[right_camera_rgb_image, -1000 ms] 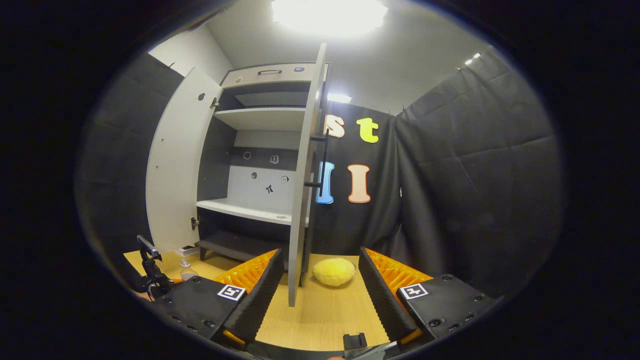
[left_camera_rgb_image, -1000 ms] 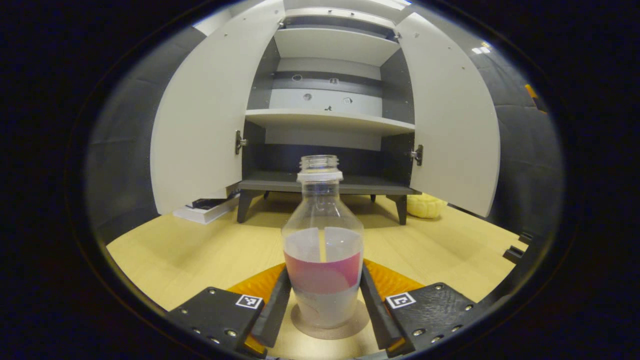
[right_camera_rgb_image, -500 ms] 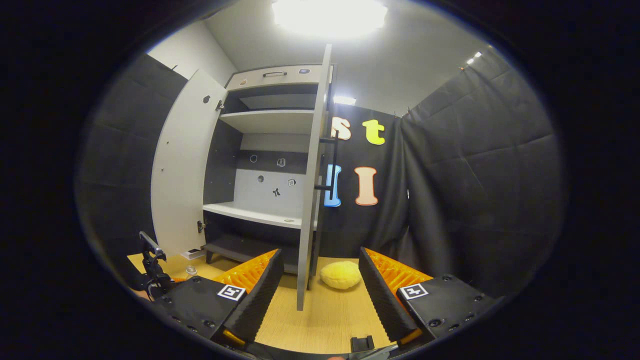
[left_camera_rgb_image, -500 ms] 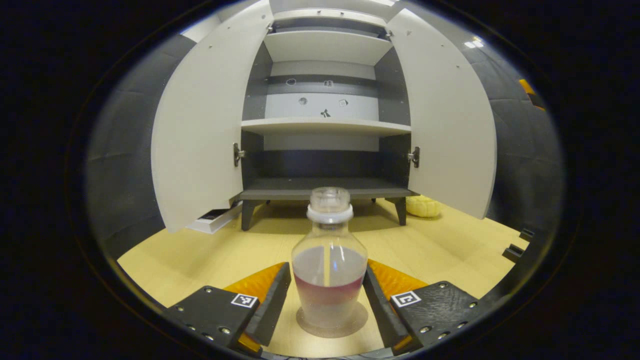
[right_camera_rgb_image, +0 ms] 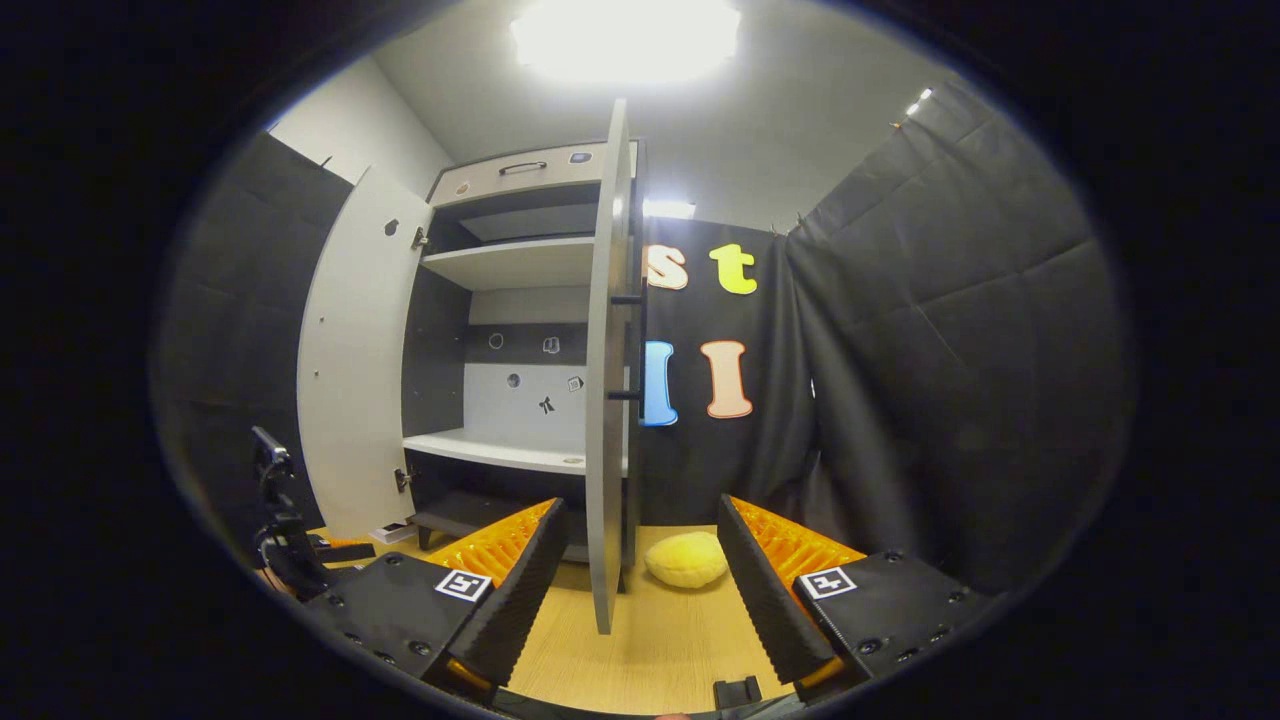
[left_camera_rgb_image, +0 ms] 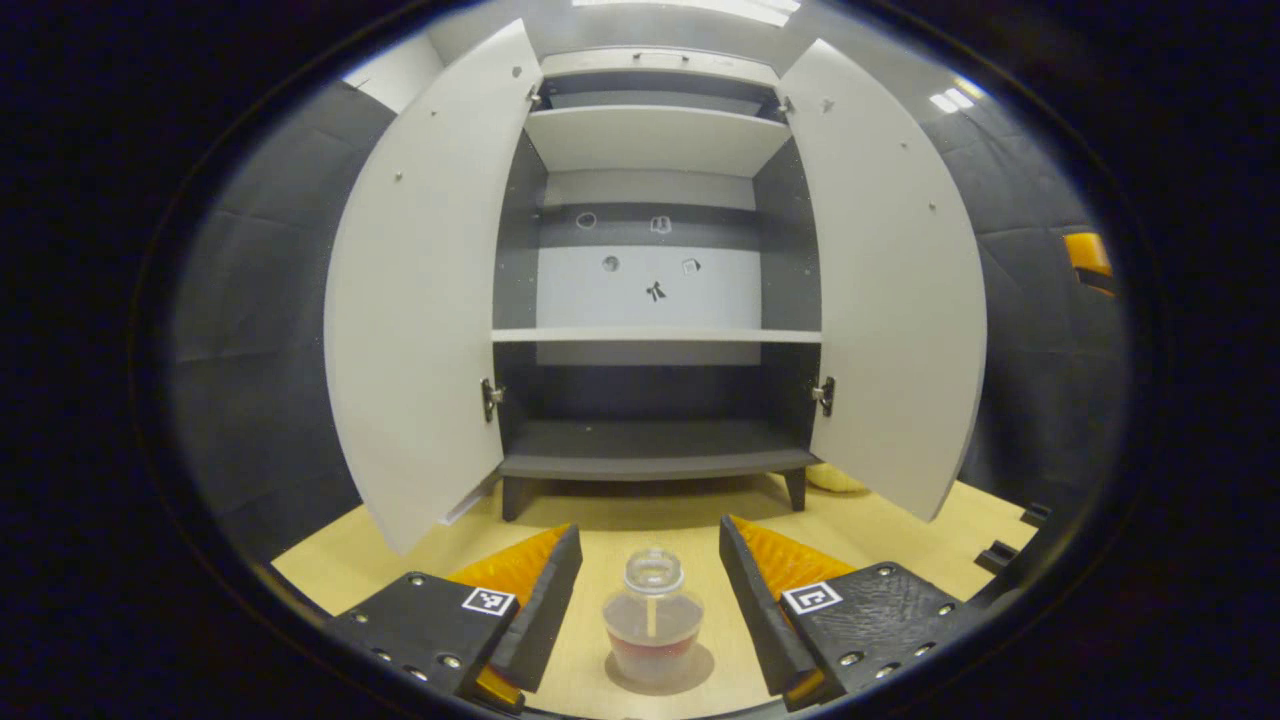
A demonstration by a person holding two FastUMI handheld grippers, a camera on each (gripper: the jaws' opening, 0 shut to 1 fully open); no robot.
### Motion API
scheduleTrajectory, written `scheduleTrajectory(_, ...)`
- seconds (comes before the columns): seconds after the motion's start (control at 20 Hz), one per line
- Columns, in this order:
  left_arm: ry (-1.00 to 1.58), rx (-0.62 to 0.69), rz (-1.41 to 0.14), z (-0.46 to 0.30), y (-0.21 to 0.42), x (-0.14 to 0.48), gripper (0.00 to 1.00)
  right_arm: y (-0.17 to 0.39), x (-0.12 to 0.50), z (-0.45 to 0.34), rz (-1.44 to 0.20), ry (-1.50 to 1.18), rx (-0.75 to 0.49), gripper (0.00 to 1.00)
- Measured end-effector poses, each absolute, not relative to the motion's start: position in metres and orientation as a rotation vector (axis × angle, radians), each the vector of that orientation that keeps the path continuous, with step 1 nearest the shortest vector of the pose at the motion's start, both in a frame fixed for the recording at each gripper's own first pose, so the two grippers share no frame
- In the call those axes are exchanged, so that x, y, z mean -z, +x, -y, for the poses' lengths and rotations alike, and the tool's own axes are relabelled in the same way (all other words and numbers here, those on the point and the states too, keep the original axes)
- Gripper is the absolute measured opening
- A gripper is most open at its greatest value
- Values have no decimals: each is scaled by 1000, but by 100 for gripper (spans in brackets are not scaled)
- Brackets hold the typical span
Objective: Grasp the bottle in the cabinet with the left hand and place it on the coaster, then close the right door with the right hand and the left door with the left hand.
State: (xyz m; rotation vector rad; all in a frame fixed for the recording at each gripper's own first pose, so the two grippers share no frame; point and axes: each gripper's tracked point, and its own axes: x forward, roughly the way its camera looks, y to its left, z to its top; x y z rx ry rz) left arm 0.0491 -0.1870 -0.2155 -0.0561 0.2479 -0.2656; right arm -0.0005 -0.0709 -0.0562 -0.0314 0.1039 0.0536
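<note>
Standing upright on its round coaster [left_camera_rgb_image: 661, 668], the clear bottle [left_camera_rgb_image: 652, 625] with reddish liquid sits near the front edge of the wooden surface [left_camera_rgb_image: 880, 515], between the spread fingers of the left gripper [left_camera_rgb_image: 650, 595], which do not touch it. Beyond it the cabinet [left_camera_rgb_image: 655, 290] has its left door [left_camera_rgb_image: 420, 300] and right door [left_camera_rgb_image: 890, 290] open. The right gripper [right_camera_rgb_image: 640, 585] is parted too, the right door's edge between its fingers, a yellow cushion [right_camera_rgb_image: 686, 560] just beyond.
</note>
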Motion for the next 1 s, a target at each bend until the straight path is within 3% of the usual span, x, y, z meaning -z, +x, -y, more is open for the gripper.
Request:
scheduleTrajectory(0.1,-73,248,-223,175,49,185,81,11,49,81,-88,-25,-32,96)
scheduleTrajectory(0.15,-82,233,-211,167,49,170,81,18,45,85,-82,-16,-21,92)
scheduleTrajectory(0.2,-87,216,-196,158,49,157,88,25,42,90,-77,-7,-11,96)
scheduleTrajectory(0.25,-83,197,-181,147,49,143,81,32,38,94,-71,0,-1,92)
scheduleTrajectory(0.3,-74,170,-157,135,50,131,81,38,34,98,-68,3,7,96)
scheduleTrajectory(0.35,-66,160,-136,125,50,117,81,45,32,101,-66,1,15,92)
scheduleTrajectory(0.55,-20,105,-85,87,47,81,81,74,23,110,-71,-18,60,96)
scheduleTrajectory(0.6,-13,88,-79,76,45,77,90,81,20,112,-76,-24,76,96)
scheduleTrajectory(0.7,-10,68,-73,58,45,70,99,95,14,113,-84,-35,103,92)
scheduleTrajectory(0.75,-13,51,-69,47,43,68,99,102,10,114,-88,-41,118,96)
scheduleTrajectory(0.85,-22,29,-72,27,42,67,99,114,0,117,-84,-58,156,92)
scheduleTrajectory(0.95,-28,5,-78,8,43,66,99,126,-4,120,-87,-72,199,96)
scheduleTrajectory(1.0,-32,-7,-79,-3,45,66,99,131,-4,119,-98,-76,213,92)
